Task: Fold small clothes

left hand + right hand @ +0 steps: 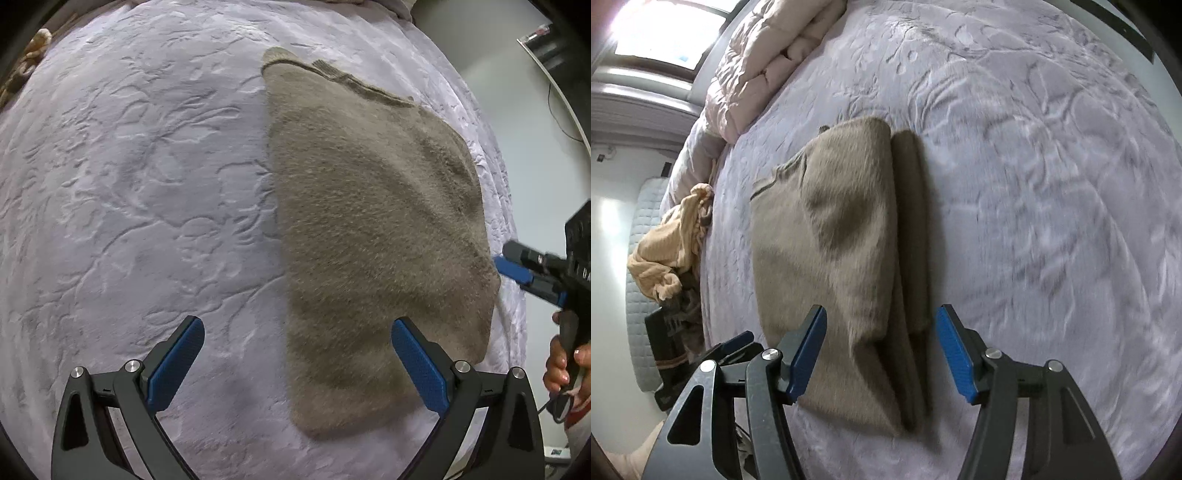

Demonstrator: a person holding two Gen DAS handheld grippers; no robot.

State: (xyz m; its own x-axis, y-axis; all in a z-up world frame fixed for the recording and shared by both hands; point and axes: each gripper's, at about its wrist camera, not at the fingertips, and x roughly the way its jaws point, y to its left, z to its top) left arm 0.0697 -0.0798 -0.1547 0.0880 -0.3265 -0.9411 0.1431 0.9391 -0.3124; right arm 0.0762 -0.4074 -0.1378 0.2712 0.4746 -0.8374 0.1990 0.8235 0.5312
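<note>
A fuzzy grey-brown garment (pixel 373 229) lies folded on a lilac embossed bedspread (pixel 129 184). In the left wrist view my left gripper (pixel 297 365) is open, its right finger over the garment's near edge, its left finger over bare bedspread. The right gripper (pixel 517 271) shows at the garment's right edge there. In the right wrist view the garment (pixel 831 236) lies folded in layers, and my right gripper (pixel 881 354) is open, its fingers on either side of the garment's near end. Neither gripper holds anything.
A pink quilted duvet (pixel 764 55) is bunched at the bed's far left corner. A tan knitted garment (pixel 670 243) hangs at the bed's left edge. The left gripper's body (pixel 687 350) shows low left. The bed's edge (pixel 513 221) runs close past the garment.
</note>
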